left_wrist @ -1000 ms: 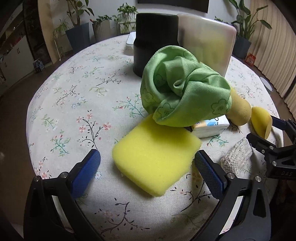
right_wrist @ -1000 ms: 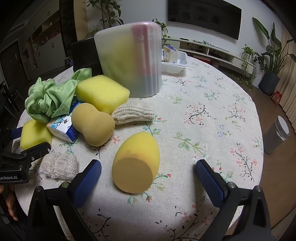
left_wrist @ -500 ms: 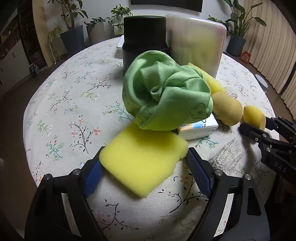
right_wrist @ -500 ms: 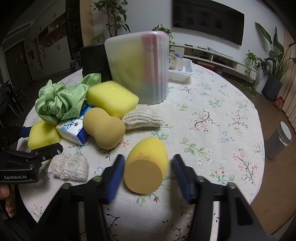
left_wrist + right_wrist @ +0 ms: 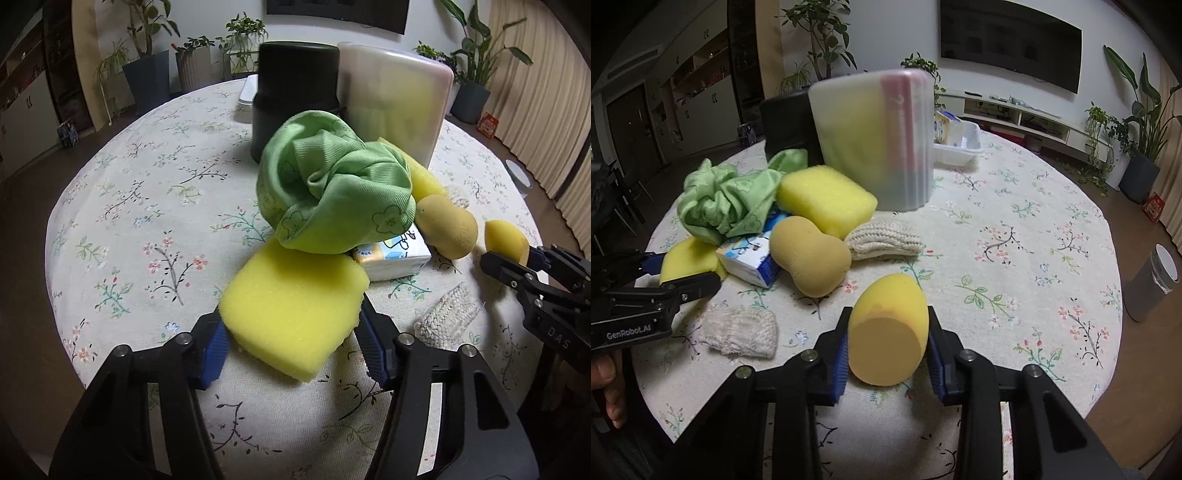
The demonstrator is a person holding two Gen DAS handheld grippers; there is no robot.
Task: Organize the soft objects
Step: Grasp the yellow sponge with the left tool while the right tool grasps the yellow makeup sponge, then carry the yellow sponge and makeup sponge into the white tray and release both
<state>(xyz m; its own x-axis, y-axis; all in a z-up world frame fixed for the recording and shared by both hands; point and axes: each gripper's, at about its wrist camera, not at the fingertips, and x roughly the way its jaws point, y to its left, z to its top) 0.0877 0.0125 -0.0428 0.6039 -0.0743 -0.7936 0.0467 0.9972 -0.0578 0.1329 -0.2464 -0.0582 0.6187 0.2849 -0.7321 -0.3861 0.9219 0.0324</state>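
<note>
My left gripper [image 5: 291, 350] has its blue pads pressed on the two sides of the flat yellow sponge [image 5: 291, 314], the jaws having just been closing with the sponge between them; its edges bulge a little where the pads bite. My right gripper [image 5: 886, 354] has also just been closing, and is clamped on the egg-shaped sponge [image 5: 888, 328], flat end toward the camera, narrow end pointing away across the table [image 5: 1015, 236].

I take each from the side, since both are soft and give under pressure (a grip from above would only flatten them into the cloth). Both sponges look to be resting on the tablecloth, though I cannot tell whether either is already lifted clear.

The rest of the soft things sit bunched between my two tools: a crumpled green cloth [image 5: 332, 188] lying over a small tissue pack [image 5: 395, 258], a tan peanut-shaped sponge [image 5: 809, 254] just beside the pack, a second thick yellow sponge [image 5: 827, 199], and two knitted pads, one [image 5: 738, 328] near my left tool and one [image 5: 882, 236] past the tan sponge. Behind them stand a frosted plastic box [image 5: 871, 140] and a black container [image 5: 295, 96], which I judge to be where these go. Nothing has been sorted yet, as I read it.
</note>
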